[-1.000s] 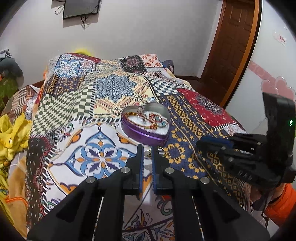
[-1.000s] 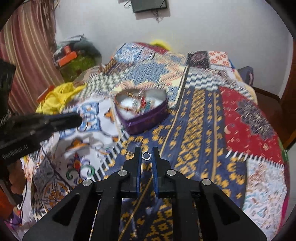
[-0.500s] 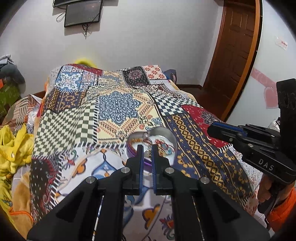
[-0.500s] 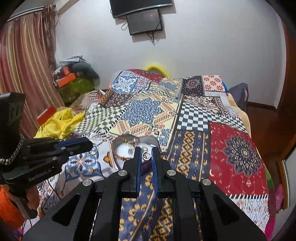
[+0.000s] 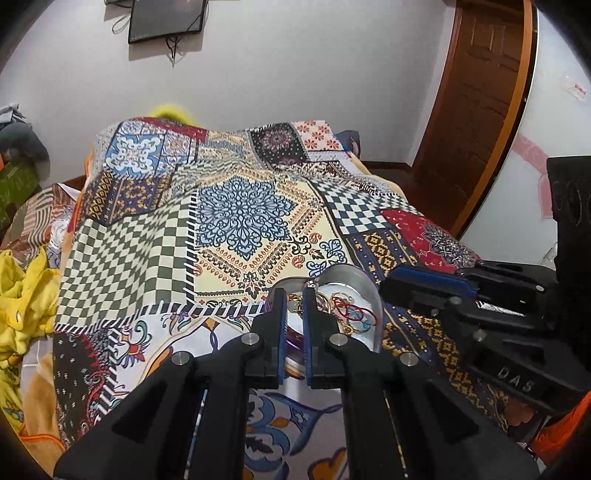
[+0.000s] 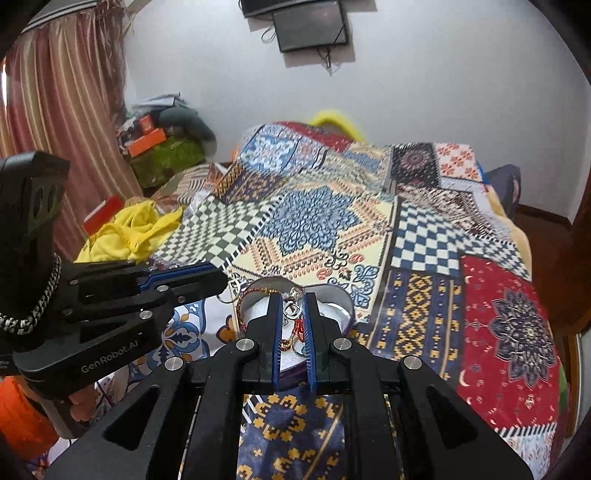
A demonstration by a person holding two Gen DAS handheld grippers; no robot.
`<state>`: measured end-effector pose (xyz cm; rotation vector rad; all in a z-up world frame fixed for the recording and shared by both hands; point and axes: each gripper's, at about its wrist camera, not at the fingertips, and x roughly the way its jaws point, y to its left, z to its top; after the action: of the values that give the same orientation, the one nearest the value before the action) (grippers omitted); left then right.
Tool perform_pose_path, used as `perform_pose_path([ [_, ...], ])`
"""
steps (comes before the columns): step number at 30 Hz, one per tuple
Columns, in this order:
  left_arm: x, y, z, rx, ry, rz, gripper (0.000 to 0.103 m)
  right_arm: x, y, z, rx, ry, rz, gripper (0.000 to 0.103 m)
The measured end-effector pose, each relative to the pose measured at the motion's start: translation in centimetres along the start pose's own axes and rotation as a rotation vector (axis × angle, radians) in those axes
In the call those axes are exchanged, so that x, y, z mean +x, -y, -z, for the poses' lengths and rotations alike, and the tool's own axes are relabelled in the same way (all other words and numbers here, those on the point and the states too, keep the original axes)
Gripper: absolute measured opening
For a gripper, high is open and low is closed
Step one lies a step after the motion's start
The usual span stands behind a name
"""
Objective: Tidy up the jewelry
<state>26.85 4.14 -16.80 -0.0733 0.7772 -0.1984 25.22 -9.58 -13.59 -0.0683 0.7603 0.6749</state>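
Note:
A purple heart-shaped tin (image 5: 364,286) (image 6: 334,295) with bracelets and rings inside sits on the patchwork bedspread. My left gripper (image 5: 294,299) is over the tin's near left side, shut on a small gold and silver piece of jewelry (image 5: 300,304). My right gripper (image 6: 292,304) is over the tin too, shut on a small silver ring (image 6: 290,309). Red and gold bracelets (image 5: 352,312) lie in the tin. Each gripper shows in the other's view, the right one (image 5: 417,282) and the left one (image 6: 207,275).
The patchwork bedspread (image 5: 236,218) covers the bed. Yellow cloth (image 5: 22,295) lies at the left edge. A wooden door (image 5: 480,96) stands at the right, a wall screen (image 6: 310,26) at the back, and a cluttered pile (image 6: 162,144) by the curtain.
Both grippers rose from the bedspread and moved forward over the heart tin, each still holding its small piece. The tin now sits right at the fingertips.

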Motion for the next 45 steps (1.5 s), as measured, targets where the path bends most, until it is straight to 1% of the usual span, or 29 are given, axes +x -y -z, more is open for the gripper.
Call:
perform_pose_path([
  [9, 2.3, -0.5, -0.5, -0.007, -0.044, 0.018, 0.006, 2.4, 0.1, -0.3, -0.033, -0.089, -0.032, 0.01],
  [16, 1.5, -0.4, -0.6, 0.008, -0.028, 0.013, 0.006, 2.4, -0.1, 0.1, -0.059, -0.108, -0.046, 0.01],
  [18, 0.8, -0.4, -0.6, 0.008, -0.016, 0.006, 0.006, 1.9, -0.2, 0.1, -0.059, -0.099, -0.043, 0.012],
  [20, -0.2, -0.4, -0.8, 0.008, 0.006, -0.006, 0.007, 1.3, -0.2, 0.0, -0.055, -0.083, -0.036, 0.02],
  [23, -2.4, -0.1, -1.1, 0.01, 0.052, -0.025, 0.009, -0.5, -0.4, -0.4, -0.06, -0.028, 0.002, 0.028],
  [27, -6.3, 0.5, -1.5, 0.018, 0.137, -0.034, 0.013, -4.8, -1.1, -1.3, -0.054, 0.085, 0.048, 0.028],
  [29, -8.9, 1.1, -1.7, 0.022, 0.194, -0.04, 0.015, -7.1, -1.5, -1.9, -0.044, 0.144, 0.069, 0.028],
  [32, -13.2, 2.1, -1.8, 0.031, 0.294, -0.054, 0.025, -11.1, -2.4, -2.6, -0.037, 0.247, 0.121, 0.028],
  [34, -15.9, 2.6, -1.7, 0.035, 0.357, -0.073, 0.038, -14.2, -3.4, -2.8, -0.044, 0.324, 0.139, 0.028],
  [36, -18.5, 3.2, -1.4, 0.036, 0.416, -0.083, 0.046, -16.2, -4.2, -2.8, -0.05, 0.382, 0.152, 0.028],
  [38, -21.0, 3.6, -0.9, 0.036, 0.468, -0.089, 0.049, -18.9, -5.3, -2.4, -0.049, 0.458, 0.164, 0.028],
  [40, -22.7, 4.0, -0.5, 0.032, 0.504, -0.097, 0.056, -20.4, -6.0, -2.0, -0.049, 0.501, 0.178, 0.028],
  [42, -24.3, 4.1, 0.0, 0.022, 0.536, -0.098, 0.061, -22.3, -7.1, -1.4, -0.051, 0.552, 0.211, 0.029],
  [43, -25.2, 4.3, 0.3, 0.016, 0.554, -0.104, 0.064, -22.9, -7.5, -1.1, -0.052, 0.57, 0.225, 0.031],
  [44, -25.7, 4.3, 0.5, 0.015, 0.565, -0.107, 0.064, -23.4, -7.9, -0.9, -0.054, 0.584, 0.236, 0.039],
  [45, -26.1, 4.4, 0.7, 0.015, 0.573, -0.11, 0.065, -23.7, -8.1, -0.7, -0.054, 0.596, 0.245, 0.044],
])
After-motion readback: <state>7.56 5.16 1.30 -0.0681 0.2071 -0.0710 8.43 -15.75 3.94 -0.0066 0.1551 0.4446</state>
